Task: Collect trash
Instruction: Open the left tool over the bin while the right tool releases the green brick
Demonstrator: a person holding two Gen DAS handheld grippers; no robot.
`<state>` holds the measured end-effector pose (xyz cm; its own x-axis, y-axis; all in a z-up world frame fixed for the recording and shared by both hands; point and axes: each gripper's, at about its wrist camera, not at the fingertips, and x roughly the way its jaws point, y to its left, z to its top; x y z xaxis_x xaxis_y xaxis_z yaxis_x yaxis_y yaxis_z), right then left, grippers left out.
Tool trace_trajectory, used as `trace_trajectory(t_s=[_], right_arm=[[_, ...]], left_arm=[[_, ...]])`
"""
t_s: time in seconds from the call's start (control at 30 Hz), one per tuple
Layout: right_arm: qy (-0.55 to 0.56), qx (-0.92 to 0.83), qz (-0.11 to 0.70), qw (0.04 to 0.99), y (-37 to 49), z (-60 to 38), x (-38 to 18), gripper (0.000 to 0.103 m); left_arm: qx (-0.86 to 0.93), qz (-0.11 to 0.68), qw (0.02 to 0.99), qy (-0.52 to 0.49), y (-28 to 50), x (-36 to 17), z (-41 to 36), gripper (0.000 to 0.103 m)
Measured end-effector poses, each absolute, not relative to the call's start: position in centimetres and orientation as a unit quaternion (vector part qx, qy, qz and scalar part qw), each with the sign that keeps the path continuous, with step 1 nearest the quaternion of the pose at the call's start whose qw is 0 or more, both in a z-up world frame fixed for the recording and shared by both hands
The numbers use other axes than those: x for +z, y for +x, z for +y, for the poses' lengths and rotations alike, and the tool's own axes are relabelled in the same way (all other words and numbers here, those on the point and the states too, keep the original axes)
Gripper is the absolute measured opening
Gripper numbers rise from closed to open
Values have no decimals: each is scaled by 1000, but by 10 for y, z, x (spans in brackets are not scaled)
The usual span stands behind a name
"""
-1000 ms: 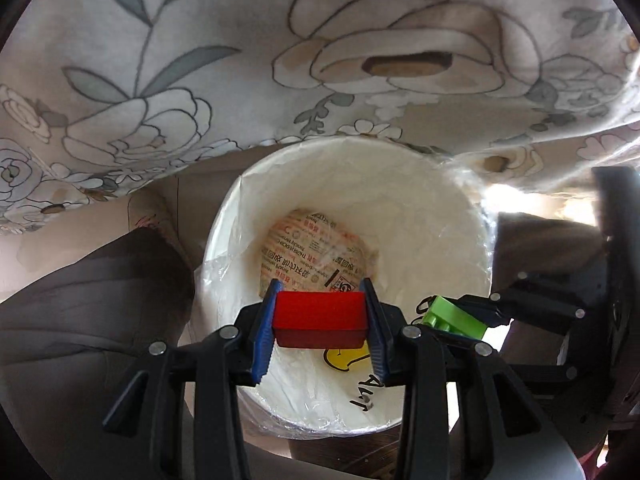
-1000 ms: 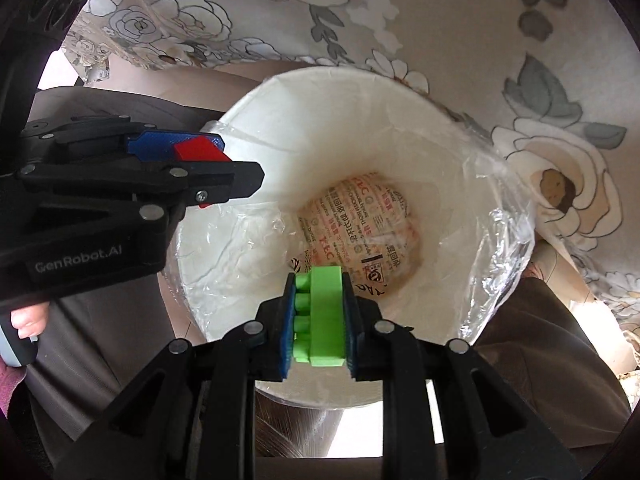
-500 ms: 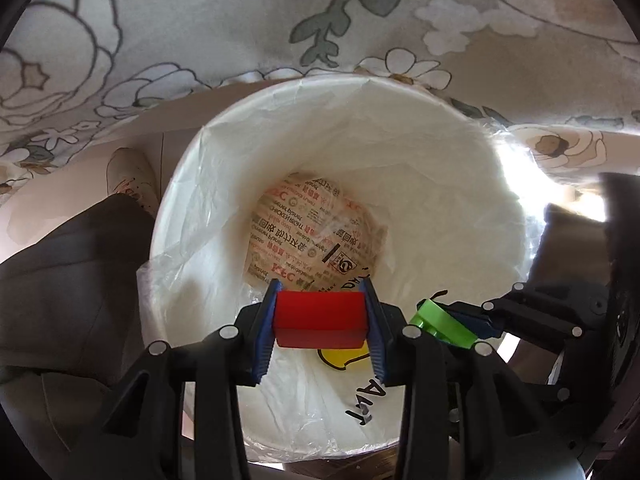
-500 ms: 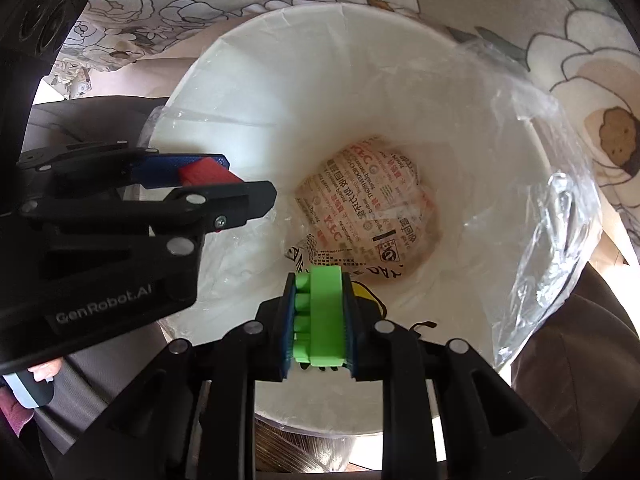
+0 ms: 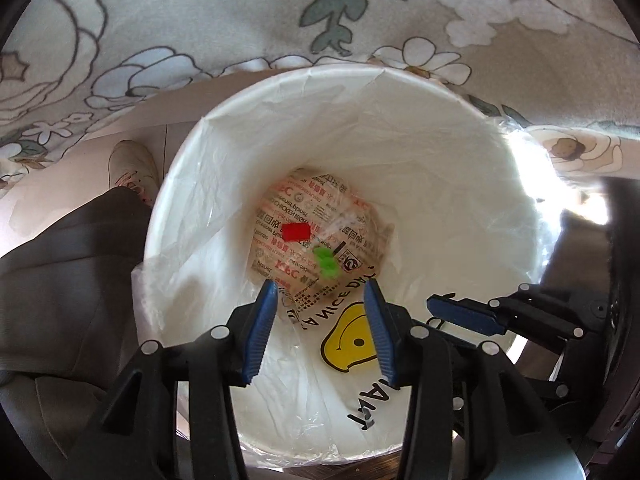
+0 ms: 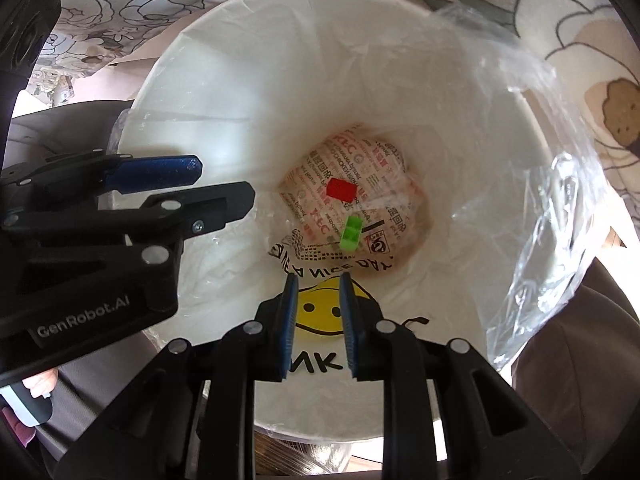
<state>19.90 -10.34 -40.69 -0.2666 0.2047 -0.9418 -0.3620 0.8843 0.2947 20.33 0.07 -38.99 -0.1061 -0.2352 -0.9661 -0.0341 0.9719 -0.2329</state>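
Observation:
A white bin (image 5: 400, 88) lined with a clear bag fills both views (image 6: 400, 12). A red brick (image 5: 296, 232) (image 6: 341, 190) and a green brick (image 5: 328, 262) (image 6: 352, 233) lie at its bottom on a printed paper wrapper (image 5: 320, 208) (image 6: 372, 160). My left gripper (image 5: 322, 308) is open and empty above the bin's near side; it also shows from the side in the right wrist view (image 6: 192, 188). My right gripper (image 6: 317, 300) is open and empty over the bin; one of its blue pads (image 5: 464, 316) shows in the left wrist view.
A floral tablecloth (image 5: 280, 12) (image 6: 560, 20) hangs beyond the bin's far rim. A person's dark trousers (image 5: 68, 256) and a pale shoe (image 5: 132, 168) are to the left of the bin. The bag's loose clear plastic (image 6: 532, 152) sticks up at the right rim.
Both grippers have opened. The red brick and the green brick have dropped out of them to the bottom of the bin.

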Motion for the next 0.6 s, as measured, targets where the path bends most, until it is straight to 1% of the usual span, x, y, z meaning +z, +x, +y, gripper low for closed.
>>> trace_trajectory(t_s=[0.2, 0.33, 0.6], right_arm=[[-53, 236, 756, 608, 200, -104, -403, 23], [-63, 238, 748, 616, 199, -104, -397, 23], [-106, 271, 706, 646, 186, -99, -336, 23]], left_arm=[[-76, 738, 665, -89, 204, -388, 1, 47], [-69, 723, 684, -64, 202, -375, -1, 47], [-93, 664, 742, -30, 190, -316, 4, 47]])
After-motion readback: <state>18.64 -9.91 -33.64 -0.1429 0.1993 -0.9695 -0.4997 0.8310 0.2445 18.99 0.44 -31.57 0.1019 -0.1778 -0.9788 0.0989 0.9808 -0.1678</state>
